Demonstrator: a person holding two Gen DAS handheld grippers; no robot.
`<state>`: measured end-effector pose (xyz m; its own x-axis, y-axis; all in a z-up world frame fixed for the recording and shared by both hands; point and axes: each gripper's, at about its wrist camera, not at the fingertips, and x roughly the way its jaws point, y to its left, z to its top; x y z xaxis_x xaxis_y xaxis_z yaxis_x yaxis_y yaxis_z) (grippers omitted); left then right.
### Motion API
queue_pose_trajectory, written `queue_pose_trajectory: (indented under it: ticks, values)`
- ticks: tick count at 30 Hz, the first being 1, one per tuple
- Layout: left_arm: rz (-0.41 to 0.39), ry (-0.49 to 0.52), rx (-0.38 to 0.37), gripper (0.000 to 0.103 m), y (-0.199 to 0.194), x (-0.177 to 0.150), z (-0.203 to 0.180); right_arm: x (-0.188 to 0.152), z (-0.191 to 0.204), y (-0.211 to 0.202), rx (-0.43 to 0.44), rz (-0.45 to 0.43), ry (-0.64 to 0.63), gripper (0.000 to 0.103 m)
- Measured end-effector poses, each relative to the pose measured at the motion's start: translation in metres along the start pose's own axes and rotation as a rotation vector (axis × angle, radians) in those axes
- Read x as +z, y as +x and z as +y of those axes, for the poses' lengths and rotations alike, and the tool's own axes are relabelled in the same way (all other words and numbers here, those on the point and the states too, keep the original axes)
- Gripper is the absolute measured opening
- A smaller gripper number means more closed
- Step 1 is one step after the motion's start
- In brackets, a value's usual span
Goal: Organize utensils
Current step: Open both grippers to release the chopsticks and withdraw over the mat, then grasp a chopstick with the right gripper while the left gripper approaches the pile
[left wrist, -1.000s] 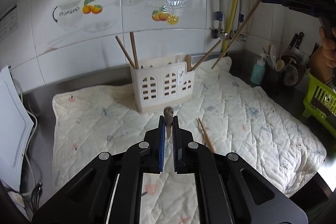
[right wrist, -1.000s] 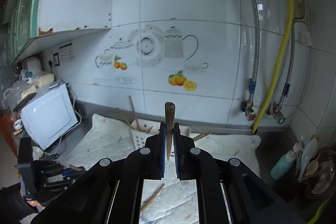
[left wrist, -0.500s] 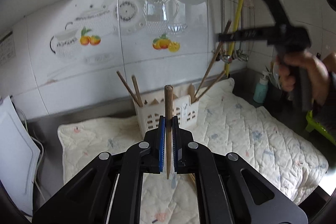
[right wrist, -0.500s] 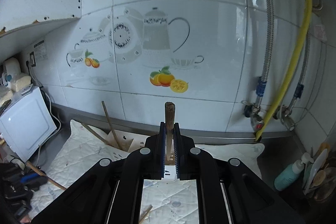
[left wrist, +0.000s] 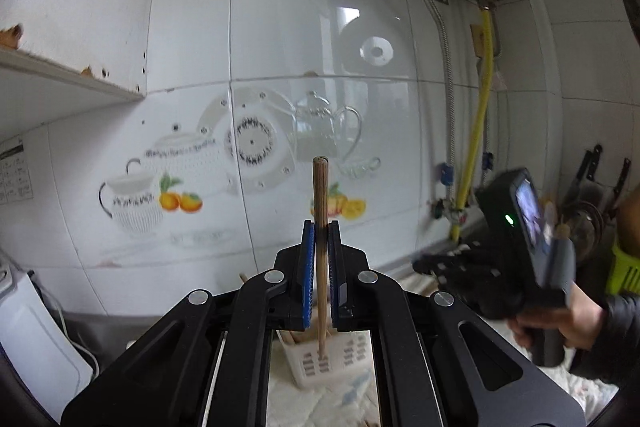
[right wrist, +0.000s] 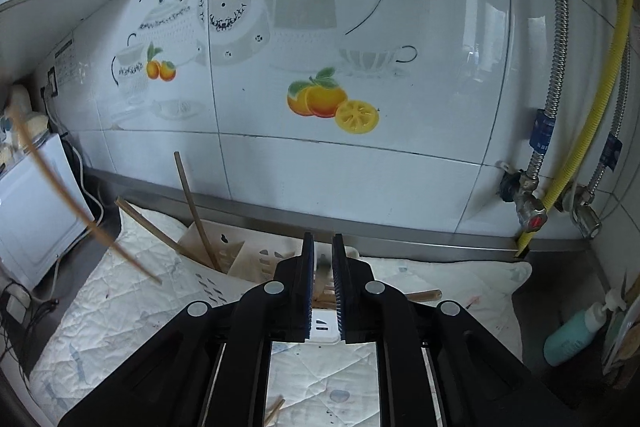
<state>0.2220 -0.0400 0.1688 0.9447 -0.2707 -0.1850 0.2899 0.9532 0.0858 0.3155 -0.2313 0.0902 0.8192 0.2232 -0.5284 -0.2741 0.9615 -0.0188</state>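
Right claw (right wrist: pixel 321 269) now open, chopstick dropped into holder (right wrist: pixel 256 259); left claw (left wrist: pixel 319 255) still gripping chopstick (left wrist: pixel 320 227), next to go in.

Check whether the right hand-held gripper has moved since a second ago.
Yes. The right hand-held gripper came down toward the utensil holder; the tile's painted oranges sit higher in its view.

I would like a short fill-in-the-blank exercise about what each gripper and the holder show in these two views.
1. The left gripper is shut on a wooden ____.
2. The right gripper holds ____ between its fingers.
3. The white holder stands on a quilted ____.
4. The hose on the wall at the right is ____ in colour.

Missing words: chopstick; nothing; cloth; yellow
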Motion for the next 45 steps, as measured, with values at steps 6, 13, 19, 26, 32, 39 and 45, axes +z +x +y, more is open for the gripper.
queue_pose_trajectory:
  ticks: [6,13,19,26,32,39,45]
  values:
    - [-0.017,-0.047,0.022,0.005,0.034,0.012,0.009,-0.004,0.0,-0.016,0.005,-0.042,-0.03,0.02]
    - [-0.004,-0.084,0.045,0.005,0.07,0.001,0.019,-0.014,0.007,-0.037,0.041,-0.077,-0.059,0.024]
    - [0.046,-0.128,0.052,0.005,0.089,-0.02,0.027,-0.031,0.016,-0.051,0.073,-0.084,-0.068,0.026]
    - [0.088,-0.141,0.034,0.011,0.092,-0.031,0.032,-0.078,0.03,-0.065,0.083,-0.034,-0.042,0.026]
    - [0.063,-0.134,0.019,0.038,0.074,-0.029,0.026,-0.133,0.041,-0.073,0.086,0.051,0.005,0.026]
    - [0.02,-0.13,0.006,0.057,0.028,-0.032,0.024,-0.205,0.064,-0.078,0.113,0.165,0.113,0.023]
    - [0.022,-0.142,0.025,0.069,-0.012,-0.052,0.03,-0.249,0.082,-0.076,0.162,0.244,0.248,0.017]
